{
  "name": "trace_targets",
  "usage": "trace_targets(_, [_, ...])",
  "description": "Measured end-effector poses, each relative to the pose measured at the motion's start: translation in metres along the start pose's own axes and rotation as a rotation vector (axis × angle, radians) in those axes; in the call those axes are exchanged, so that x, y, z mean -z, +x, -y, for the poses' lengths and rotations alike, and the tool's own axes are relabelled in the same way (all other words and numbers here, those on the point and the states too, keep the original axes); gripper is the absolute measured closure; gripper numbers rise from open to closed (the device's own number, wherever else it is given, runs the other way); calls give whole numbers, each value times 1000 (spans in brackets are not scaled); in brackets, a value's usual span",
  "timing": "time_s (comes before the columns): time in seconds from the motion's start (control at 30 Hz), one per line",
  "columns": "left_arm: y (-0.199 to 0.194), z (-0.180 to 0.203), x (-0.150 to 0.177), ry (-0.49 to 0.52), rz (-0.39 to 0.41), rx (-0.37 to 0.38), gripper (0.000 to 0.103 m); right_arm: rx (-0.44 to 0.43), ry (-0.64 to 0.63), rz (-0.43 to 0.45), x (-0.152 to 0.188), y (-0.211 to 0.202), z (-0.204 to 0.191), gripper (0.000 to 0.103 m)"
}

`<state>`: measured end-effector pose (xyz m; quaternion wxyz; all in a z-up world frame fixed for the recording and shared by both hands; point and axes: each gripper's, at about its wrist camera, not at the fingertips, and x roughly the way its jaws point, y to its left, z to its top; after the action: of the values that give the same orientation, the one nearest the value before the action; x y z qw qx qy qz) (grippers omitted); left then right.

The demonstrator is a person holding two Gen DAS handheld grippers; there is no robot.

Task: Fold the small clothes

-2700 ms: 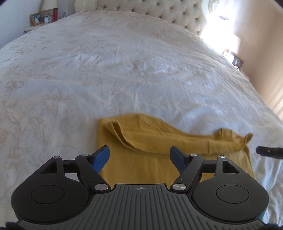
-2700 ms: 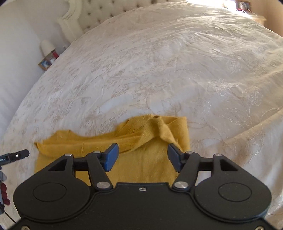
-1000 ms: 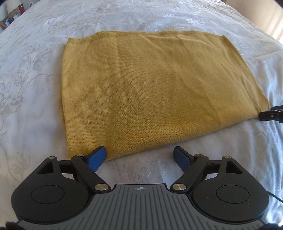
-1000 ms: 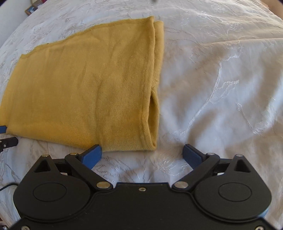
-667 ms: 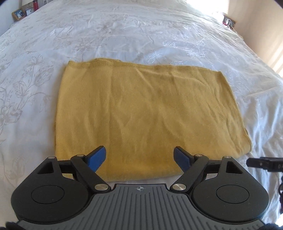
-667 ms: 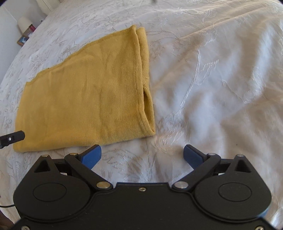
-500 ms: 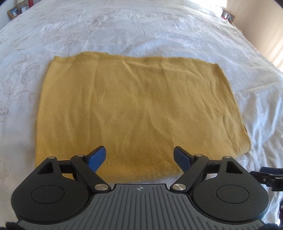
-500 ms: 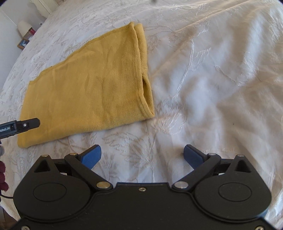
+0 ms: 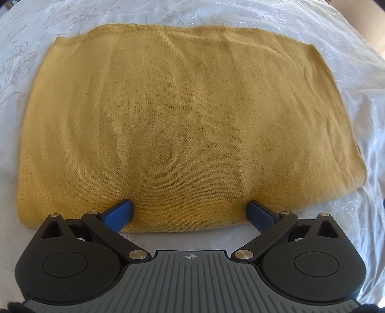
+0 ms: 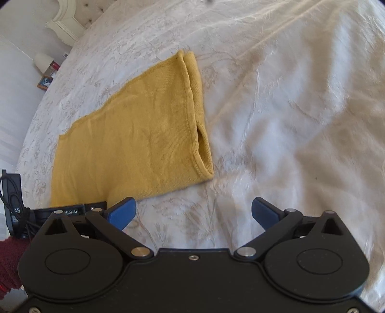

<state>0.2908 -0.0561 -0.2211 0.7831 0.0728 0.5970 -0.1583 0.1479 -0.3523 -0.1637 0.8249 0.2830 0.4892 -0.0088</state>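
A mustard-yellow knit garment [image 9: 182, 125] lies folded flat into a rectangle on the white bed. My left gripper [image 9: 190, 214] is open, its blue fingertips [image 9: 119, 213] resting at the garment's near edge and pressing into the fabric. In the right wrist view the same garment [image 10: 134, 144] lies ahead to the left, its doubled edge facing right. My right gripper [image 10: 193, 211] is open and empty, over bare bedspread just right of the garment's near corner. The left gripper's body [image 10: 69, 209] shows at the left edge there.
The white embroidered bedspread [image 10: 288, 120] stretches all around the garment. A tufted headboard [image 10: 79, 16] and a nightstand with a lamp and small items [image 10: 47, 69] sit far back left in the right wrist view.
The left gripper has come down and forward onto the garment's near edge. The right gripper has drawn back and to the right, away from the garment. Earlier the garment was folded over.
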Motion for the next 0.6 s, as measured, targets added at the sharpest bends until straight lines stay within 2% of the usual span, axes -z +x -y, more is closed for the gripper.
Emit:
trace_targets(0.3, [3,11,7,-3,20,-43,0,-130,-22,-50,-65,46,-3,1])
trace_targets(0.43, [2,12,11,-10,26,-48,0,-173,-27,-94,-80,72,-2,1])
trace_targets(0.6, [2,13,18,-6,46,-58,0,-221,5,-152,-83,95,6,0])
